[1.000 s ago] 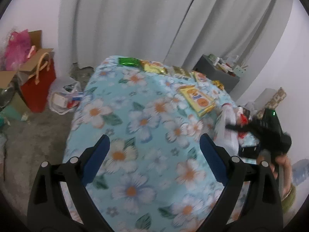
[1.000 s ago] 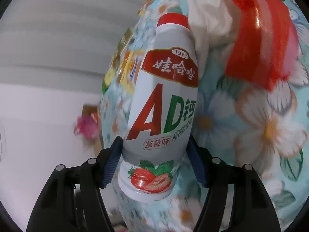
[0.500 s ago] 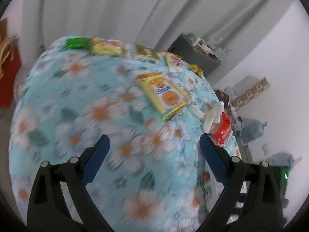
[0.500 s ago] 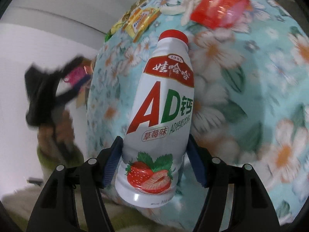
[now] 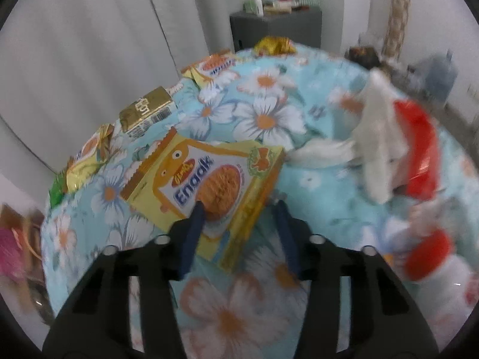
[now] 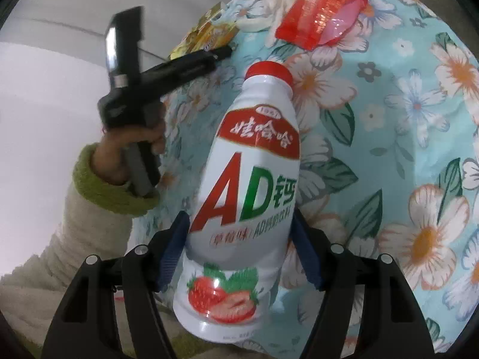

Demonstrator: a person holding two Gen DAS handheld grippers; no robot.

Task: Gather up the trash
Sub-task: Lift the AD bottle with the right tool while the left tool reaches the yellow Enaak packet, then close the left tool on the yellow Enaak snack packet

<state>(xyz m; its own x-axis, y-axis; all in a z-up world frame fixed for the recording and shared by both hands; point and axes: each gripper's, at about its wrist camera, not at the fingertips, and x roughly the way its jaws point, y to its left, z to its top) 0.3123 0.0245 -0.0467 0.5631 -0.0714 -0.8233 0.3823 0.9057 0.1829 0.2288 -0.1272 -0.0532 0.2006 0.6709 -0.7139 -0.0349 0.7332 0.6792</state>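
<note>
My right gripper (image 6: 242, 239) is shut on a white AD calcium milk bottle (image 6: 248, 185) with a red cap, held above the floral tablecloth (image 6: 404, 119). My left gripper (image 5: 239, 209) is open, its fingers astride the near corner of a yellow Enaak snack packet (image 5: 206, 173) lying on the cloth; the left finger (image 5: 194, 224) lies over the packet. A red wrapper (image 5: 419, 146) and crumpled white tissue (image 5: 377, 137) lie to the right. The left gripper also shows in the right wrist view (image 6: 221, 53), reaching the packet (image 6: 206, 36).
Several gold and green snack packets (image 5: 146, 110) line the table's far edge. A dark cabinet (image 5: 275, 27) with small items stands behind by the grey curtain. A red wrapper (image 6: 323, 24) lies beyond the bottle. My sleeve and hand (image 6: 125, 155) are at left.
My left gripper has moved forward and down to the yellow packet, its fingers now narrower around its corner. My right gripper still holds the bottle and has drawn back from the table.
</note>
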